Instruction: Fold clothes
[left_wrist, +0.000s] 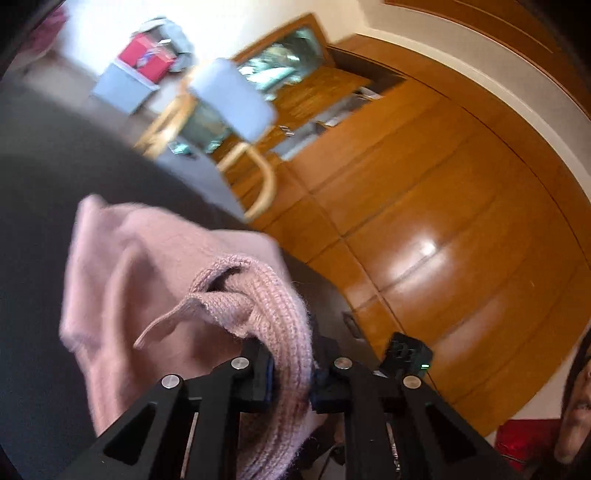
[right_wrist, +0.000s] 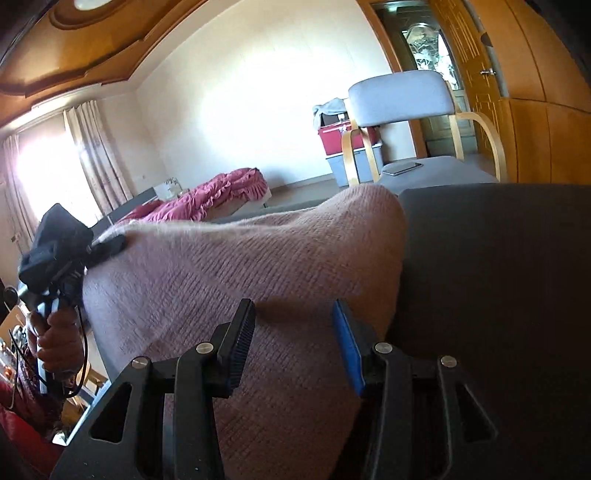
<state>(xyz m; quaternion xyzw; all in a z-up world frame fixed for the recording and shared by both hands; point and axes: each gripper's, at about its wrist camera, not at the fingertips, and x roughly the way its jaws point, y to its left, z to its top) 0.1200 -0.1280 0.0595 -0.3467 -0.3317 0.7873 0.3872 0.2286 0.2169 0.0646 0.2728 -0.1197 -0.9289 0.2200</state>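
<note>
The left gripper (left_wrist: 291, 373) has its jaws nearly closed, pinching the ribbed cuff of a pink knit sweater (left_wrist: 155, 266) lifted at 9 o'clock over the dark table (left_wrist: 44, 177). The right gripper (right_wrist: 291, 343) stands about half open above the sweater's body, gripping nothing. Folding looks barely begun: the sweater is bunched, with no neat fold visible

No readable text, label, brand, number or sign in either wrist view; surfaces blurred or plain.
</note>
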